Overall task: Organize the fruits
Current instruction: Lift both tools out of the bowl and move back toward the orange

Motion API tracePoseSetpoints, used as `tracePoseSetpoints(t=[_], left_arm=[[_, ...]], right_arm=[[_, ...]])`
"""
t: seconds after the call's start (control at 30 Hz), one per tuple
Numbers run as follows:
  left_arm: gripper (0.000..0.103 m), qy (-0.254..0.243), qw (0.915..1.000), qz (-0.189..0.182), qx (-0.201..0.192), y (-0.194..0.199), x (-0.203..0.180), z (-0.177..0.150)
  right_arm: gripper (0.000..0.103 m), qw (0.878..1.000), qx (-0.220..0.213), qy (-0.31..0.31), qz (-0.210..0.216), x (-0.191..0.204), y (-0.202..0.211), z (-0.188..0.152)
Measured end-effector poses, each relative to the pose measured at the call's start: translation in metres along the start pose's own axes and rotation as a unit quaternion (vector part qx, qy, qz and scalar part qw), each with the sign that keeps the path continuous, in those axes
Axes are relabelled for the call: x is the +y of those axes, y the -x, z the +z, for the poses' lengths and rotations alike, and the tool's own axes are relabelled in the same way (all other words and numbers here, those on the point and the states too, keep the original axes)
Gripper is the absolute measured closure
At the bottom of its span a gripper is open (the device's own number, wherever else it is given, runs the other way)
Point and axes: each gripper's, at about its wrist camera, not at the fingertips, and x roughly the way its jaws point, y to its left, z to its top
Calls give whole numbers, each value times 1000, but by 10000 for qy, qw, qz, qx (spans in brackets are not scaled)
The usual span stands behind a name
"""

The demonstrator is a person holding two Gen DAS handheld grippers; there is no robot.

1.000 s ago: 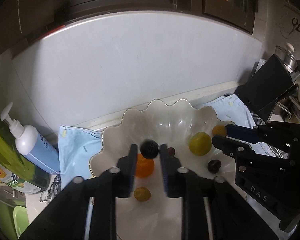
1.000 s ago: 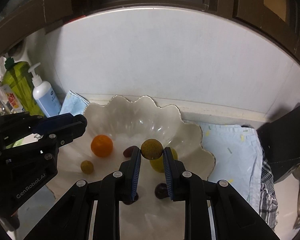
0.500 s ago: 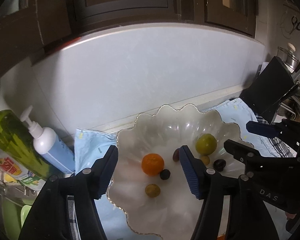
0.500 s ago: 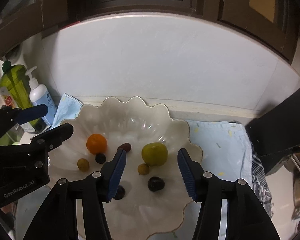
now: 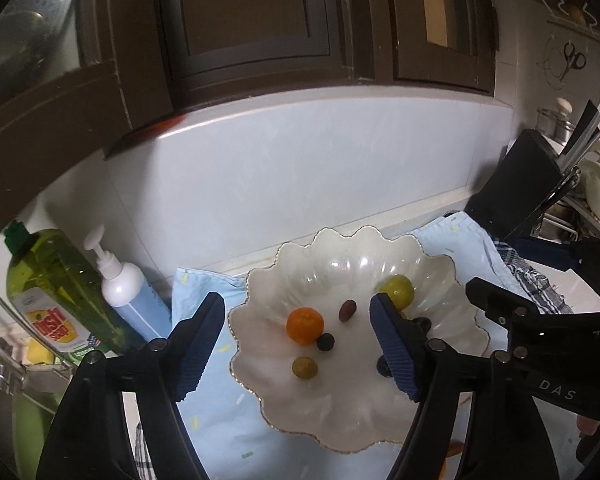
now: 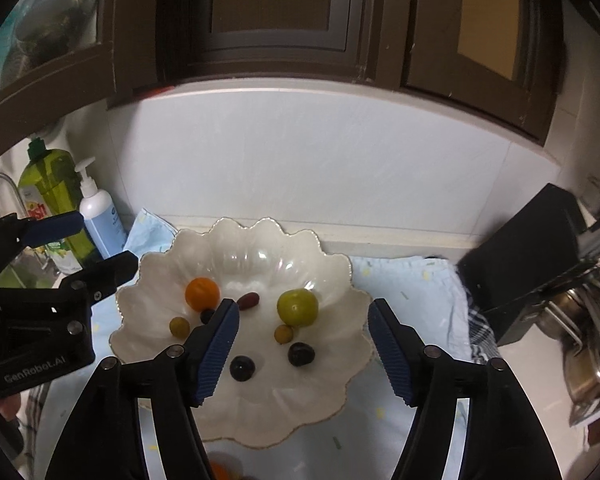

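My left tongs (image 5: 298, 342) opening, wide apart, gripping nothing. My right tongs (image 6: 303, 344) same, empty. Scalloped bowl (image 6: 332, 268) below; orange fruit (image 6: 202, 292) at ten o'clock.

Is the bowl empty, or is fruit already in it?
Not empty. The bowl holds an orange, a green fruit and several smaller dark and yellowish ones, all loose on its bottom.

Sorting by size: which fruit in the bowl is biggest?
The yellow-green fruit on the bowl's right side; it is larger than the orange.
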Motion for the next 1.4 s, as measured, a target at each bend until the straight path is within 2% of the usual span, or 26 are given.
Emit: tracePoseSetpoints(t=[0.5, 0.8, 1.07, 1.4], left_arm=[[15, -68, 9993, 48, -357, 59, -8, -18], [14, -166, 9991, -49, -395, 81, -14, -43], [14, -311, 9986, -156, -399, 91, -24, -69], [14, -497, 9978, -410, -176, 86, -39, -99]], right_arm=[[33, 9993, -369, -46, -54, -3, 57, -27], [33, 9983, -566, 16, -113, 1, 86, -51], [33, 9983, -578, 26, -88, 2, 95, -78], [33, 9991, -402, 4, 106, 3, 90, -110]])
